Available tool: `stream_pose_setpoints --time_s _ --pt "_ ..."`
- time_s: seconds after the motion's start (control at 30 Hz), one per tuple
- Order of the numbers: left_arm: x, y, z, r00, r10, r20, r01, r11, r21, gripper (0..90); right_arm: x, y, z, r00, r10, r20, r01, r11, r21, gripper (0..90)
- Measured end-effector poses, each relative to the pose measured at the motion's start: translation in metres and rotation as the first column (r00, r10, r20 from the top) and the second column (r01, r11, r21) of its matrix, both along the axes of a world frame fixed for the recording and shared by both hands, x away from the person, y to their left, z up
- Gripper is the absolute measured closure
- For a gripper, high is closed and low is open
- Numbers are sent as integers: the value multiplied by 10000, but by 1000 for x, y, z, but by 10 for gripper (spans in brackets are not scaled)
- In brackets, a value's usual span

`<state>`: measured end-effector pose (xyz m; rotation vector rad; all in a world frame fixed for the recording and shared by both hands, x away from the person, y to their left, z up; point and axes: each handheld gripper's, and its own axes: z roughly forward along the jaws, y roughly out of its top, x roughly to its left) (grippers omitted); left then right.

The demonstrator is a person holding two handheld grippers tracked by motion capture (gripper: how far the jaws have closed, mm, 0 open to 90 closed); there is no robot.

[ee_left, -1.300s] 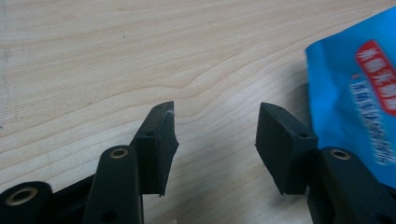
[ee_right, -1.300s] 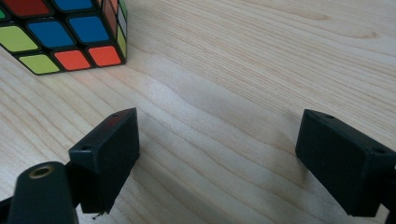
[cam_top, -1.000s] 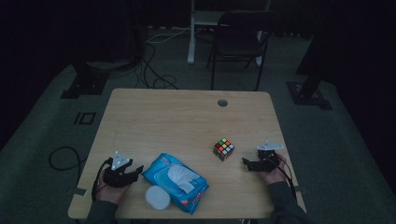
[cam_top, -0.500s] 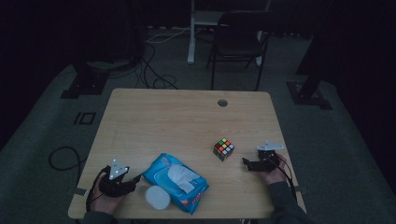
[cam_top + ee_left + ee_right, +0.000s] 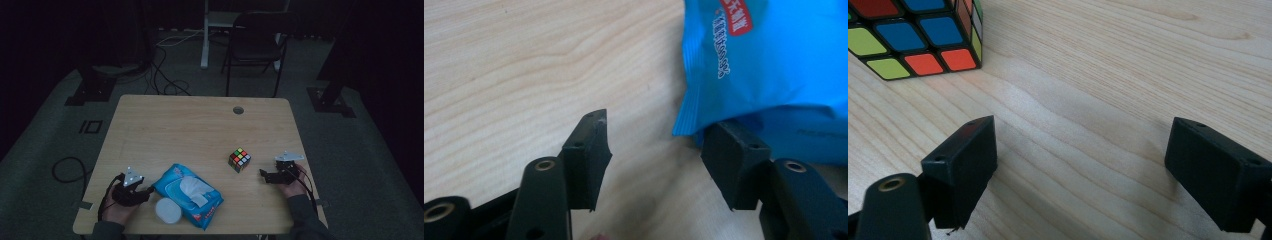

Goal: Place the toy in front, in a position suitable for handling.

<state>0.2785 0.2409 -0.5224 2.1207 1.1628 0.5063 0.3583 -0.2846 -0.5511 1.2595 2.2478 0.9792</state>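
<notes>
Two grippers rest low over the wooden table [image 5: 200, 125]. Just beside the left gripper [image 5: 654, 150] lies the blue wipes pack [image 5: 769, 65], a crinkly soft pouch; its corner touches one pad, and the jaws, wide apart with nothing between them, have just been closing slightly. Near the pack, the right gripper [image 5: 1080, 165] gapes empty, close to a glossy puzzle cube [image 5: 913, 35].

Light: I see a dim room, dark at the back.
Floor [image 5: 50, 125]: grey carpet, black cables [image 5: 165, 75] lying loose.
Furniture: dark chair [image 5: 255, 45] beyond my wooden surface [image 5: 200, 130].
</notes>
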Motion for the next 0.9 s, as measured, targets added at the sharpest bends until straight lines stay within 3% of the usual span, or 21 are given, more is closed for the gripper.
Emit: stream_pose_setpoints --time_s 0.27,0.33,0.43,0.5,0.67,0.9 --pt "24 -8 -4 9996 -267 66 268 9996 -106 559 0 0 0 10000 0 0 0 10000 0 137" --pt "30 -12 -5 9977 -682 6 682 9976 -81 629 0 0 0 10000 0 1 0 10000 0 137" --pt "37 -15 -5 9942 -1076 85 1075 9942 30 653 0 0 0 10000 1 1 -1 10000 -1 137" --pt "40 -15 -6 9913 -1310 91 1310 9914 -39 661 0 0 0 10000 0 2 0 10000 -1 137" --pt "43 -23 -8 9836 -1800 113 1799 9837 83 855 0 0 0 10000 0 -1 0 10000 0 136" --pt "49 -21 -8 9825 -1865 -27 1865 9825 8 896 0 0 0 10000 0 -1 0 10000 -1 136"
